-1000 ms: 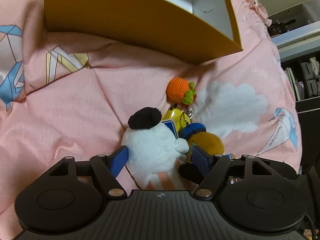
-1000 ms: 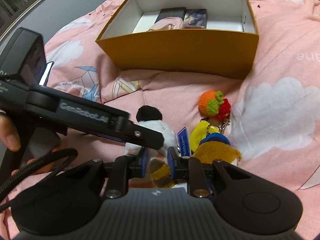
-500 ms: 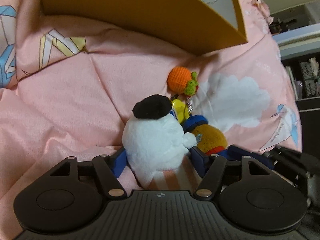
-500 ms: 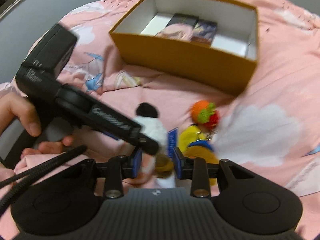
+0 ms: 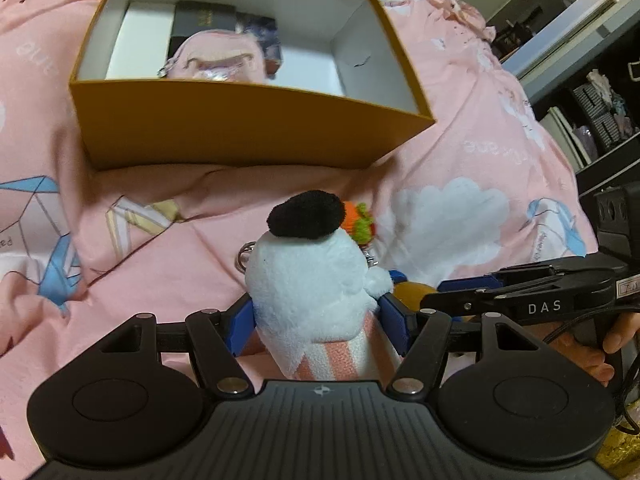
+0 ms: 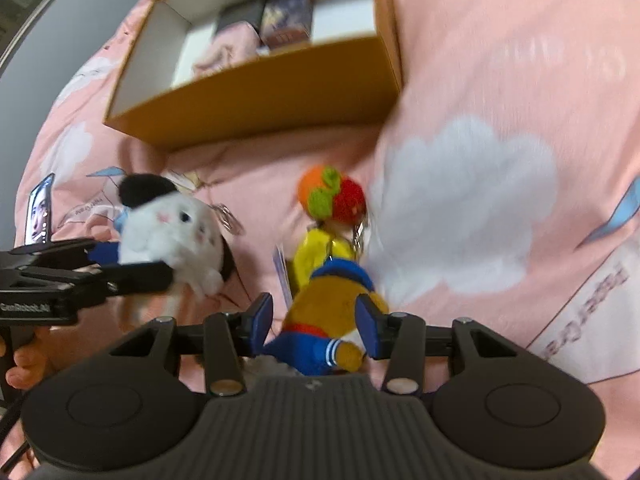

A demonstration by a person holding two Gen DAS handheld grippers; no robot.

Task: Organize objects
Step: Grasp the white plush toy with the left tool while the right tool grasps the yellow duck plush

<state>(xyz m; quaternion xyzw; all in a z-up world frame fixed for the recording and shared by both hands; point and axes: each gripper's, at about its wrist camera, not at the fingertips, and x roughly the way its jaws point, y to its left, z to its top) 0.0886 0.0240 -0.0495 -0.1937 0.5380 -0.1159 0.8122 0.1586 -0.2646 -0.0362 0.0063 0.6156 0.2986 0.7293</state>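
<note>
Box (image 5: 248, 132): sitting open on the pink quilt (image 5: 140, 272), holding a pink pouch (image 5: 216, 62) and dark packets.
Left gripper (image 5: 320, 320): clamping its blue pads on the white plush (image 5: 308, 288), which is hanging clear of the quilt, in front of the box.
Right gripper (image 6: 316, 322): jaws opening, standing on either side of the brown plush (image 6: 332, 312) without pressing it.
Brown plush: lying on the quilt beside the orange knit charm (image 6: 332, 196).

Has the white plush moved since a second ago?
Yes. The white plush, gripped in the left gripper, has come up off the pink bedspread and away from the brown plush.
</note>
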